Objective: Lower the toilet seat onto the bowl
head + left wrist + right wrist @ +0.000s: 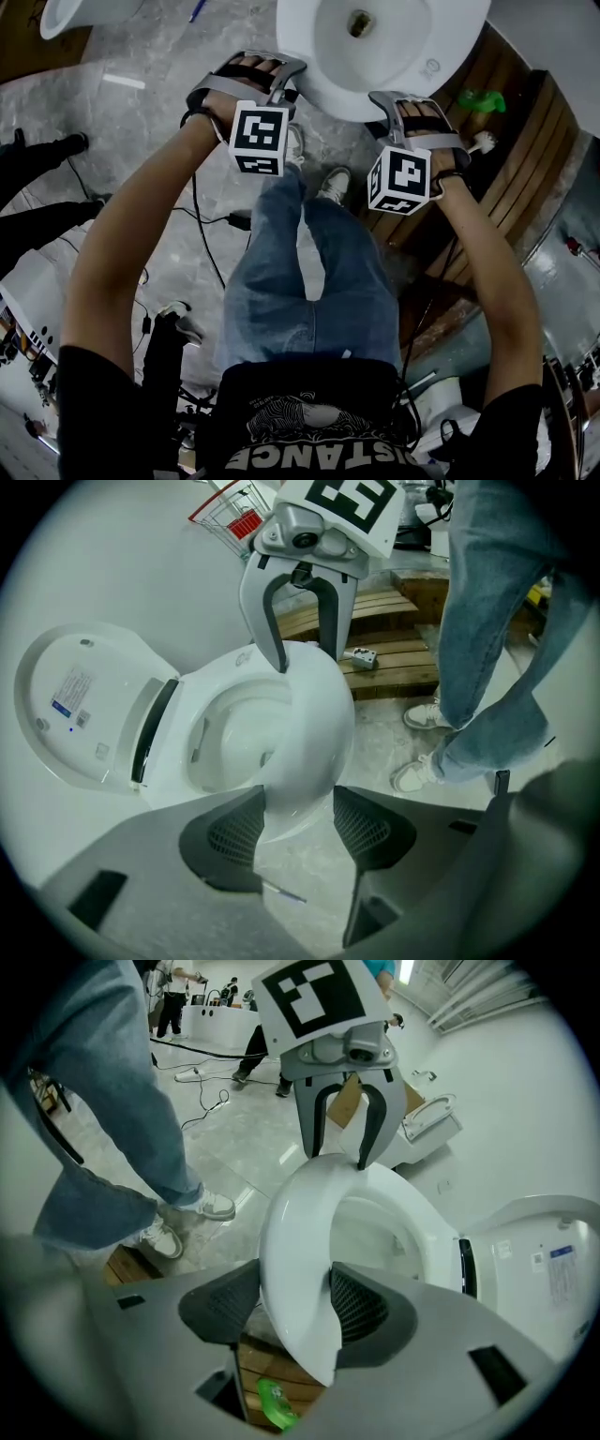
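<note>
A white toilet [375, 47] stands at the top of the head view, with its lid [80, 705] folded back. The white seat [314, 724] is tilted, its front rim raised above the bowl [225, 733]. My left gripper [298, 832] is shut on the seat's front rim, with the rim filling the gap between the pads. From the opposite side my right gripper [295, 1312] is shut on the same seat [291, 1241]. In the head view the left gripper [286, 80] and right gripper [386, 108] flank the seat's front [337, 98]. Each gripper view shows the other gripper across the rim.
A wooden pallet [497, 159] lies right of the toilet with a green object [483, 100] on it. My own legs and shoes [333, 183] stand close before the bowl. Cables [211, 220] run over the grey floor. Another toilet [427, 1124] and a bystander's legs [37, 159] are nearby.
</note>
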The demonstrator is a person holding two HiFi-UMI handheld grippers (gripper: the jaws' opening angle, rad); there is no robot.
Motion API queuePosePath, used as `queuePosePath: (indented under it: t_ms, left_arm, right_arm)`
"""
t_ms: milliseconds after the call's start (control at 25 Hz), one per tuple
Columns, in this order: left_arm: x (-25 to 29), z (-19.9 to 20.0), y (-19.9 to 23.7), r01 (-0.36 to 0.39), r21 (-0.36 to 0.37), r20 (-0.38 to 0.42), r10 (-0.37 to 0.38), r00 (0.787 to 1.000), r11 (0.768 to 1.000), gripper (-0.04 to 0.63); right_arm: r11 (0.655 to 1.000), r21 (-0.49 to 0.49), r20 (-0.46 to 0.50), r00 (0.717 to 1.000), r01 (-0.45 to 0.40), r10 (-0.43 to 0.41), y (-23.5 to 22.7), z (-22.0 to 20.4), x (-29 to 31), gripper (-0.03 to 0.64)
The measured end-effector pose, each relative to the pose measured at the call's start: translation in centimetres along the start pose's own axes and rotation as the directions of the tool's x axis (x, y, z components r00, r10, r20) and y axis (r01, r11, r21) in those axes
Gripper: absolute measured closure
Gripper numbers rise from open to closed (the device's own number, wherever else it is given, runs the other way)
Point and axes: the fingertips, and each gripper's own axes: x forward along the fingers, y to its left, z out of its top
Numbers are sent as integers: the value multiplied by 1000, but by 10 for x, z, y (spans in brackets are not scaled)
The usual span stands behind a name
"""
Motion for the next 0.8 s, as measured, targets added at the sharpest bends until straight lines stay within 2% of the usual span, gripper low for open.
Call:
queuePosePath:
  t_ms: [320,600,800]
  left_arm:
    - [26,-7,-12,22,8,-11,-22,1000,1000,370]
    - [39,-8,-17,89,-14,-27,-90,996,996,376]
    - [37,-8,-17,110,-19,-20,-110,994,994,380]
  right_arm:
    - [999,7,-6,999,-38,38,11,-4,30,376]
    - [997,22,-22,997,-77,78,15,-7,43,376]
    - [994,57,8,996,-90,89,15,-5,40,377]
